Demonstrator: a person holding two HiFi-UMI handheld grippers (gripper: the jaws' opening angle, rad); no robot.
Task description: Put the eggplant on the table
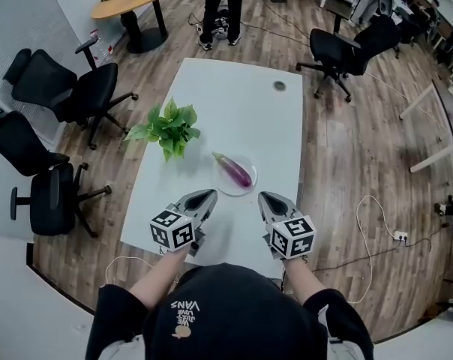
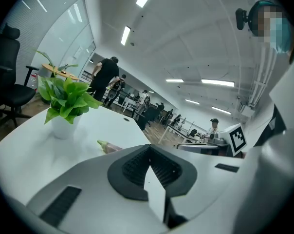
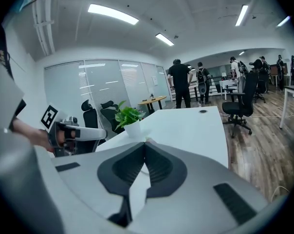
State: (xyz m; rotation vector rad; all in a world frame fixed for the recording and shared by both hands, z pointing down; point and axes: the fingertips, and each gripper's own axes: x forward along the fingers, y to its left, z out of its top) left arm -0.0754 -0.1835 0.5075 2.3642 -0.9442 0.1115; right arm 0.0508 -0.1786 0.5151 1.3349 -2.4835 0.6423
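- So, the left gripper [image 1: 202,196] and the right gripper [image 1: 269,199] are both sitting fully closed, pads meeting, carrying nothing at all.
- The eggplant [image 1: 235,171] is lying on a clear plate [image 1: 220,185] just ahead of both tips, roughly between the two.
- I'm guessing whichever one is going in needs to be opening first. Going in closed is just going to be shoving the eggplant off the plate, or pushing the plate across the table [image 1: 234,96].
- It's looking smooth and rounded, so pinching near the tapered end is probably risking it squirting out.
- The plate is looking light, so it may be sliding or tipping during the pickup.
- The plant [image 1: 169,128] is standing ahead-left of the left gripper, so a wide swing there is risking knocking it over.
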